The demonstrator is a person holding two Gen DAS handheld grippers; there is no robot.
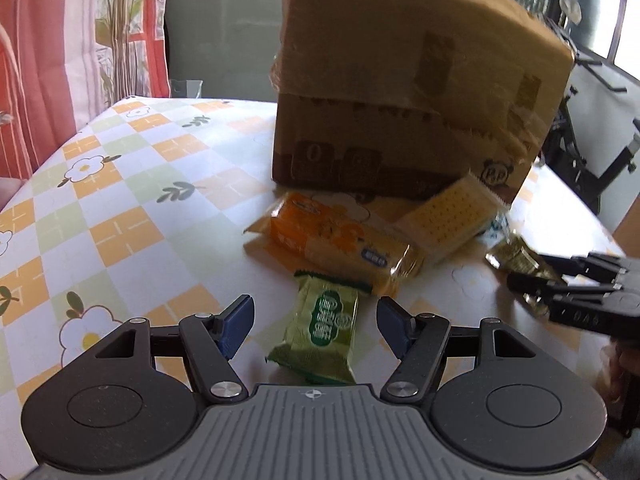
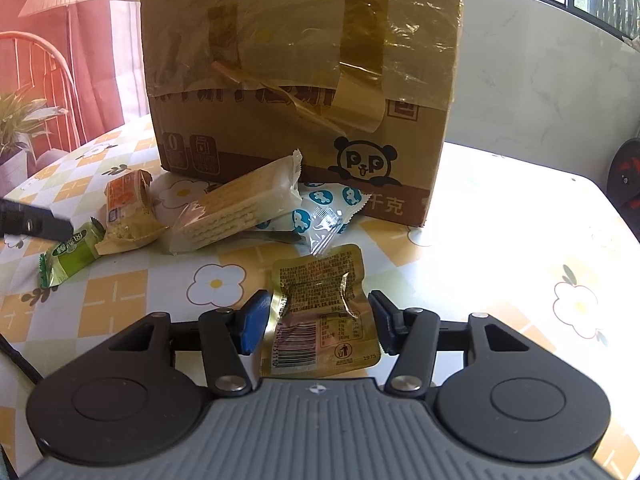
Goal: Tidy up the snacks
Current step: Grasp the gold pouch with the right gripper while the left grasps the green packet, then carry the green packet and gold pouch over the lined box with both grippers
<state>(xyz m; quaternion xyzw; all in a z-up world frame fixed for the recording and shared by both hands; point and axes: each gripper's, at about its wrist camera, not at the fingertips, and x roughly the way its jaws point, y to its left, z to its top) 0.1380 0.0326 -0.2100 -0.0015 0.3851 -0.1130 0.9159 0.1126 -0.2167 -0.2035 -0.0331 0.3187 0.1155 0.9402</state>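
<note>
A taped cardboard box stands on the table. Snacks lie before it: a green packet, an orange cracker pack, a clear-wrapped wafer pack, a white-and-blue packet and a gold pouch. My left gripper is open, its fingers either side of the green packet. My right gripper is open around the gold pouch, with gaps at both pads; it also shows in the left wrist view.
The table has a checked flower-print cloth. A red curtain and a plant hang at the left. An exercise machine stands beyond the table's right edge. A lamp and a chair are at the back left.
</note>
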